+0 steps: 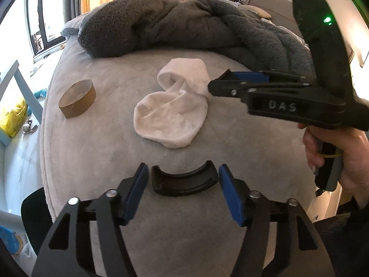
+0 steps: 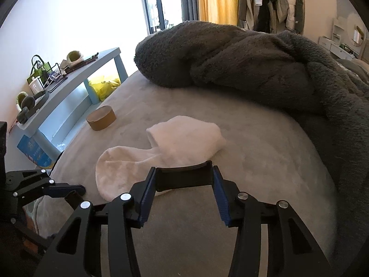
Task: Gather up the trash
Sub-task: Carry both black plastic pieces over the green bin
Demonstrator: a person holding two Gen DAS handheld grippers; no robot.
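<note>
grey plush covers the bed (image 1: pixel 96 161), where a white sock (image 1: pixel 170 117) lies crumpled mid-mattress and a cardboard ring (image 1: pixel 77 98) sits well to its left, likely the trash to gather. from the left wrist, the left tool (image 1: pixel 183 196) hangs released and empty short of the sock, while the right tool (image 1: pixel 213 87) reaches in sideways, its tip at the sock's cuff.

from the right wrist, the right tool (image 2: pixel 183 198) gapes released just over the sock (image 2: pixel 161 152), probably lined up to pinch it; the ring (image 2: pixel 101 117) waits beyond, near the bed edge.
</note>
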